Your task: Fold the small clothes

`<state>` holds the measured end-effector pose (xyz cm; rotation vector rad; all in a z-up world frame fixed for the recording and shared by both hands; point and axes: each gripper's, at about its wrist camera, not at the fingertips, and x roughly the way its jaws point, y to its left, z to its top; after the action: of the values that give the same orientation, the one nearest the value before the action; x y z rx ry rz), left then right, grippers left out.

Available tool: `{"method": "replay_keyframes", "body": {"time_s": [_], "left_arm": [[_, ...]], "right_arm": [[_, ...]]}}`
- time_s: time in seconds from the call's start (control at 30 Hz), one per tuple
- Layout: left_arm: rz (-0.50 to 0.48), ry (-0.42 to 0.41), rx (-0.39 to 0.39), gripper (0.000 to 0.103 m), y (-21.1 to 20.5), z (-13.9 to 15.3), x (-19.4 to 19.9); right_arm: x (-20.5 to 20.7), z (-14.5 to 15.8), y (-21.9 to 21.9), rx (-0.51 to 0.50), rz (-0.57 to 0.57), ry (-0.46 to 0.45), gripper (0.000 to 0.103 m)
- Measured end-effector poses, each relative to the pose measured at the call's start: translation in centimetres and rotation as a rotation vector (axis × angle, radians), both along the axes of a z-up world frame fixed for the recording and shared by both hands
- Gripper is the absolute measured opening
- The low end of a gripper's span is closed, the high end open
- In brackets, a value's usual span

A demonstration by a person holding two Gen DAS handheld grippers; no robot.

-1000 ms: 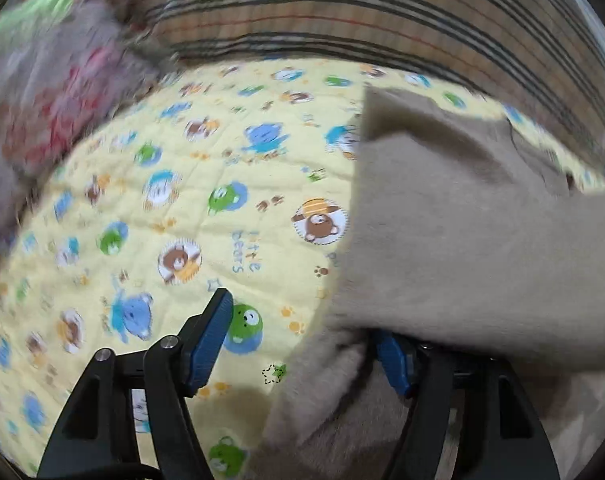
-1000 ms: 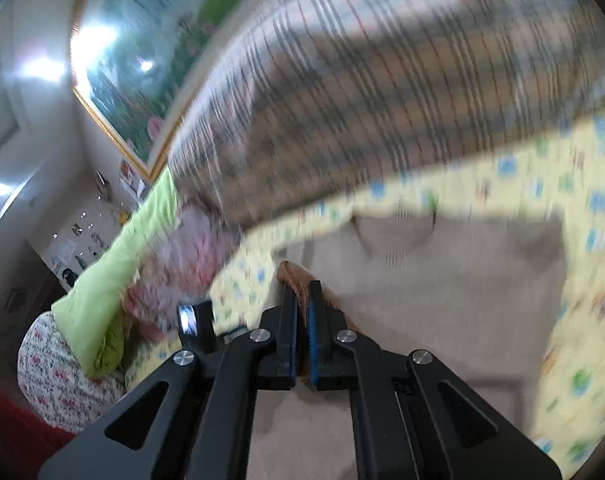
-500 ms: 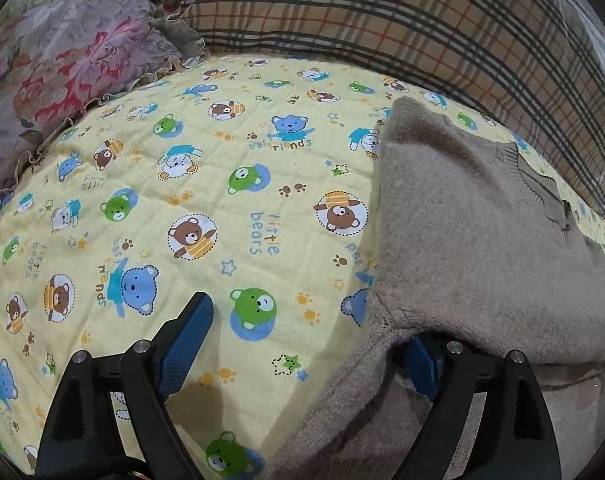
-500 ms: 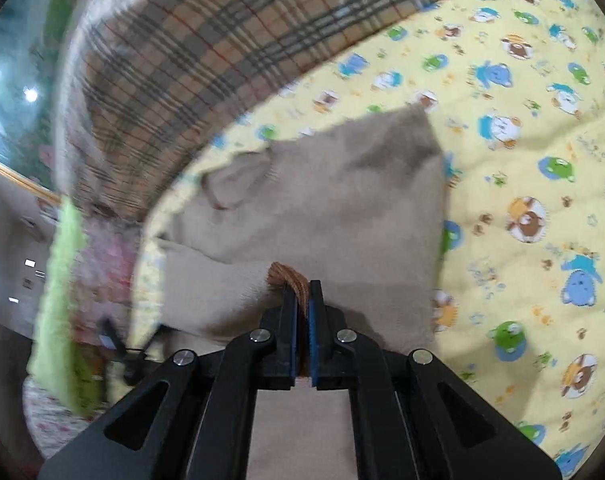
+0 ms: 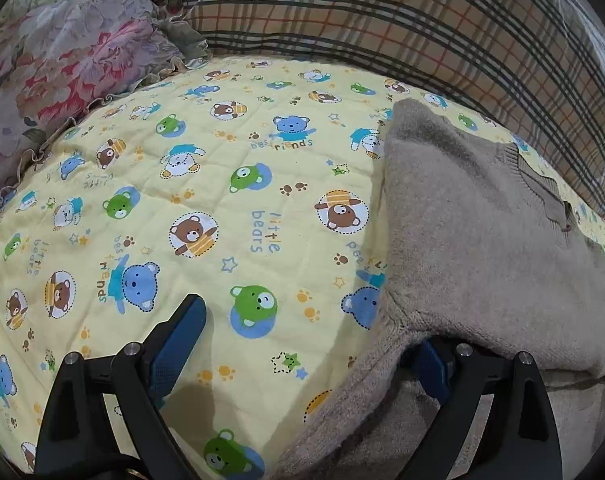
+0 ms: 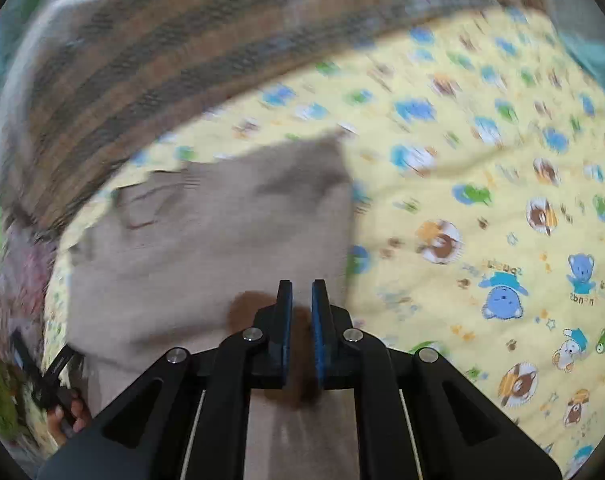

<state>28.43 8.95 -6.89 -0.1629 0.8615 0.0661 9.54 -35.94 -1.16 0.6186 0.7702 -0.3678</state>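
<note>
A beige knit sweater (image 5: 482,232) lies folded on the right of a yellow bear-print quilt (image 5: 222,200). My left gripper (image 5: 306,356) stands wide and its jaws are still opening. Its right finger (image 5: 434,368) is tucked under the sweater's folded edge, and its left finger (image 5: 178,344) is over bare quilt. In the blurred right wrist view, the right gripper (image 6: 302,304) hovers low over the sweater (image 6: 206,248). Its jaws are opening with a narrow gap, and a brown patch (image 6: 242,308) of the garment lies just below them, not pinched.
A plaid cushion (image 5: 382,16) runs along the far edge of the quilt. A floral pillow (image 5: 62,64) sits at the far left. In the right wrist view, a hand (image 6: 70,412) holds the other gripper at the lower left.
The right gripper came down onto the sweater and its jaws parted, letting go of the brown edge they pinched. The left jaws spread wider. The sweater's lifted layer has settled flat.
</note>
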Motion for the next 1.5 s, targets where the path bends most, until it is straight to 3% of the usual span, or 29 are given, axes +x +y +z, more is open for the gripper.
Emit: {"method": "replay_keyframes", "body": {"time_s": [0.07, 0.13, 0.17, 0.2, 0.27, 0.33, 0.4, 0.47, 0.57, 0.67, 0.87, 0.97, 1.0, 1.03, 1.07, 1.2, 1.3, 1.37, 1.43, 1.5], "left_arm": [[0.001, 0.001, -0.002, 0.095, 0.0, 0.0, 0.0], [0.002, 0.003, -0.011, 0.095, 0.1, 0.0, 0.0], [0.002, 0.004, -0.014, 0.095, 0.1, 0.0, 0.0], [0.003, 0.005, -0.015, 0.095, 0.1, 0.0, 0.0], [0.004, 0.009, -0.021, 0.095, 0.1, 0.0, -0.1], [0.008, 0.018, -0.028, 0.095, 0.2, -0.1, -0.2], [0.012, 0.019, -0.033, 0.095, 0.3, 0.0, -0.4], [0.011, 0.024, -0.032, 0.095, 0.2, -0.1, -0.7], [0.015, 0.024, -0.046, 0.095, 0.5, -0.1, -1.2], [0.013, 0.028, -0.065, 0.096, 0.8, -0.2, -1.2], [0.022, 0.017, -0.080, 0.096, 1.1, -0.2, -1.4], [0.035, 0.011, -0.102, 0.097, 1.5, -0.1, -1.5], [0.043, 0.009, -0.106, 0.097, 1.6, -0.1, -1.5], [0.054, 0.007, -0.108, 0.097, 1.8, 0.0, -1.6], [0.065, 0.004, -0.116, 0.097, 2.0, 0.0, -1.6], [0.068, 0.001, -0.153, 0.097, 2.7, 0.1, -1.8], [0.045, 0.028, -0.155, 0.097, 2.9, 0.2, -1.9], [0.035, 0.039, -0.162, 0.096, 3.1, 0.3, -2.7], [0.044, 0.051, -0.173, 0.096, 3.7, 0.5, -3.9], [0.065, 0.057, -0.179, 0.096, 4.2, 0.4, -5.1]], "right_arm": [[0.0, 0.5, 2.1, -0.034, 0.088, -0.044, 0.016], [0.7, -0.8, 3.3, 0.000, 0.180, -0.013, 0.034], [1.5, -2.9, 3.4, 0.008, 0.184, 0.109, 0.036], [1.8, -4.0, 3.2, -0.006, 0.164, 0.181, 0.032], [1.3, -3.9, 2.6, 0.006, 0.123, 0.174, 0.032], [1.2, -1.9, 3.3, -0.058, 0.067, 0.204, 0.036], [1.8, 0.9, 4.8, -0.141, 0.086, 0.135, 0.037], [3.7, 3.1, 6.6, -0.098, 0.186, 0.039, 0.041], [8.0, 4.9, 9.6, -0.081, 0.313, -0.029, 0.047], [14.2, 5.4, 13.6, -0.082, 0.472, -0.080, 0.054], [24.7, 3.3, 19.0, -0.076, 0.633, -0.091, 0.059], [28.3, 1.0, 20.5, -0.157, 0.620, -0.031, 0.056], [29.4, 0.1, 21.1, -0.181, 0.617, 0.009, 0.030], [30.7, -0.9, 21.5, -0.186, 0.622, 0.055, 0.016], [31.4, -1.6, 21.5, -0.175, 0.605, 0.057, 0.012], [30.6, -0.3, 18.9, -0.030, 0.461, -0.096, 0.013], [27.8, 0.7, 16.8, 0.076, 0.408, -0.135, 0.013], [24.7, 1.5, 15.6, 0.095, 0.394, -0.156, 0.015], [21.7, 2.3, 14.4, 0.102, 0.385, -0.176, 0.021], [17.9, 2.7, 13.1, 0.102, 0.361, -0.186, 0.041]]}}
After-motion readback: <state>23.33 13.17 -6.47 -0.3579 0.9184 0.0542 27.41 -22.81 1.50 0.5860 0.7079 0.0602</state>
